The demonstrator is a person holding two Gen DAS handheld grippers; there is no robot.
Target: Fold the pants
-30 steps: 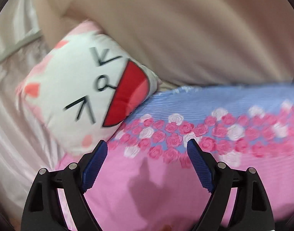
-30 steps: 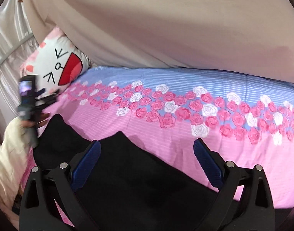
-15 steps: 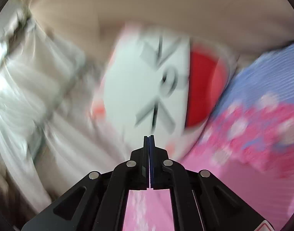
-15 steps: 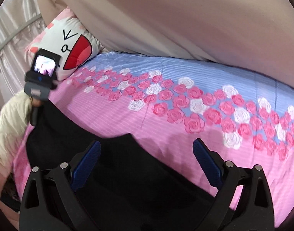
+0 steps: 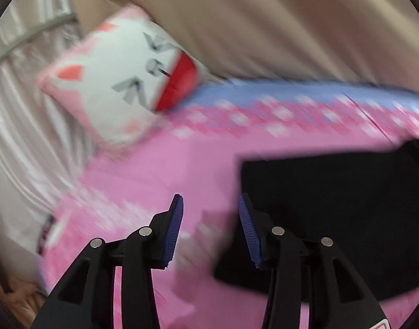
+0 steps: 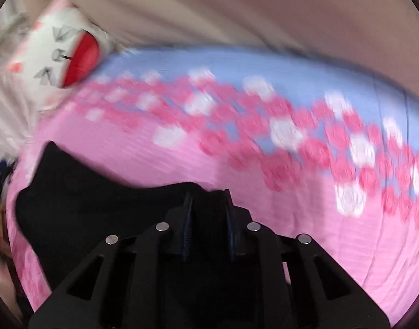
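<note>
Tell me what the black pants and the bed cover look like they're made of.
Black pants: soft matte fabric, likely cotton knit; they drape limp with no sheen, though blur hides the weave. Bed cover: thin woven cloth, probably cotton, with fine ribbing and a printed rose pattern.

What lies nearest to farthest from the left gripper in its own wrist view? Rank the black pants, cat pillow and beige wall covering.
From the left gripper:
1. Black pants, just right of its fingers.
2. Cat pillow, upper left on the bed.
3. Beige wall covering, behind the pillow, across the top.
</note>
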